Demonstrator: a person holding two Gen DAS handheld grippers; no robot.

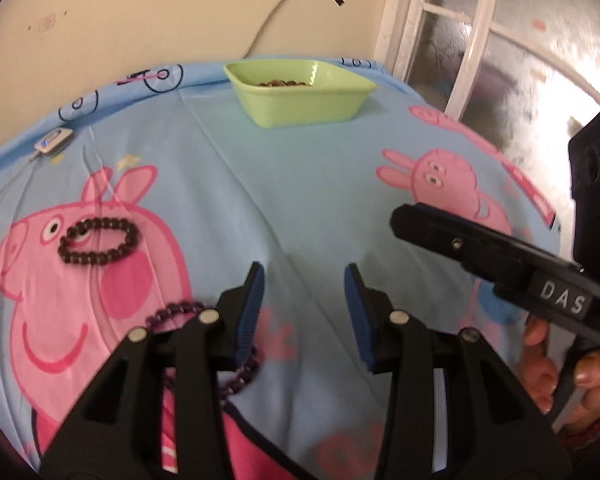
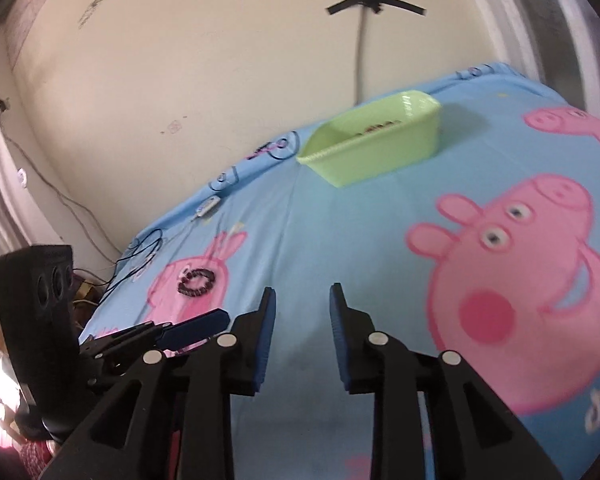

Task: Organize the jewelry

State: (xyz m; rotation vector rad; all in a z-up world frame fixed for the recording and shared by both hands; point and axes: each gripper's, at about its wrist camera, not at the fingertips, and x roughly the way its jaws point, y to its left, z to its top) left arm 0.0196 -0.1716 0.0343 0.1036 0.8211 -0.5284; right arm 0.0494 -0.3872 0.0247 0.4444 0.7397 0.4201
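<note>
Both tongs hang spread and empty: our left tongs [image 1: 305,280] over the sheet [image 1: 300,184], our right tongs [image 2: 302,300] beside them. Just beneath the left finger lies a purple bracelet [image 1: 180,309]; a dark bracelet [image 1: 99,241] rests farther left. Far ahead sits the green tray [image 1: 300,104], probably their destination, beads already inside.

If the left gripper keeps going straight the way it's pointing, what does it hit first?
Probably nothing but the blue sheet. The left gripper is open and empty, the two bracelets lie off to its left, and the green tub sits roughly ahead at the far edge, though depth is hard to judge.
</note>
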